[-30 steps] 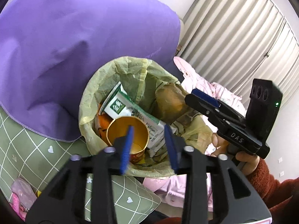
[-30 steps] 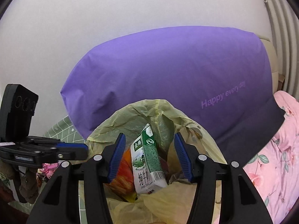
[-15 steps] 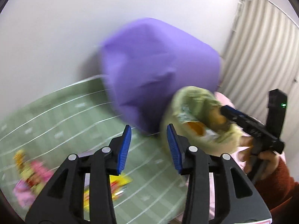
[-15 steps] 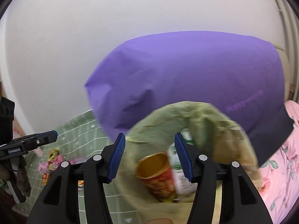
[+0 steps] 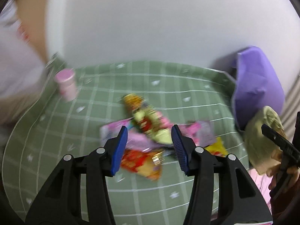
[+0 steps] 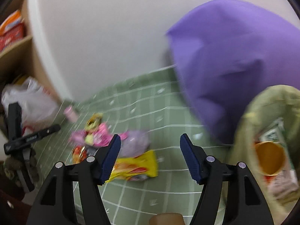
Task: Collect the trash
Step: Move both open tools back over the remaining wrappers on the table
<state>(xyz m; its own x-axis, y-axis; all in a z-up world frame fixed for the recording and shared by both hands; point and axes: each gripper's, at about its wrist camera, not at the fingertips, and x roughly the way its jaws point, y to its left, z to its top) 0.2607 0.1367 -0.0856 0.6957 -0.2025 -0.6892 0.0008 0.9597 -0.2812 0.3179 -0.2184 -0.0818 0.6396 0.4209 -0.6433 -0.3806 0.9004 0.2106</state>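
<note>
Left wrist view: left tool (image 5: 149, 146), empty and still spreading, hangs over snack wrappers (image 5: 148, 125) on the green checked bed sheet (image 5: 56, 131). Right tool (image 6: 149, 156) is widening too, empty. Trash bag (image 5: 262, 142) at three o'clock. Next, likely descend and pinch one wrapper.

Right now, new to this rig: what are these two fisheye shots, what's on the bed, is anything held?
No robot: a person holds a two-finger claw in each hand, with a camera on each looking along its fingers. One picture is from the left claw, one from the right claw; each also catches the other at its edge. Both claws are opening, with nothing between the fingers, so nothing is held. Below lies a green checked sheet with a blurred pile of snack wrappers, a yellow packet and a pink bottle. A purple pillow leans on the wall. The trash bag beside it holds a cup and a carton.
</note>
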